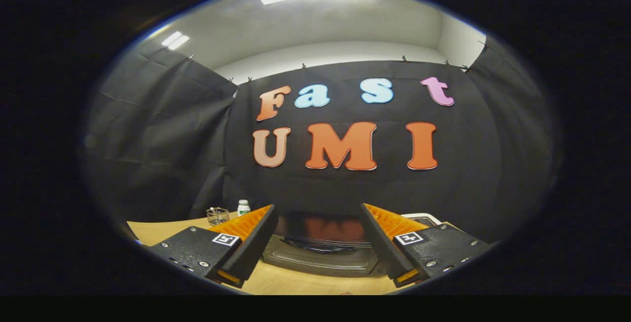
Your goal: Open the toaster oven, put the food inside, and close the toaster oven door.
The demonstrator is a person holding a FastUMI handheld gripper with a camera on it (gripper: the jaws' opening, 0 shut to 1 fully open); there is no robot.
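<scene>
Jaws spread wide with nothing between them, the gripper (318, 223) hanging over the toaster oven (320, 253).

The toaster oven sits on the wooden table (157, 231) just ahead of the fingers (249, 228) and between them, its long axis running crosswise from one finger to the other, its dark glossy top facing up; which way its door faces cannot be told. Beyond the left finger stand a small wire basket (217, 216), contents too small to tell, and just beside it a white bottle (243, 207).
</scene>
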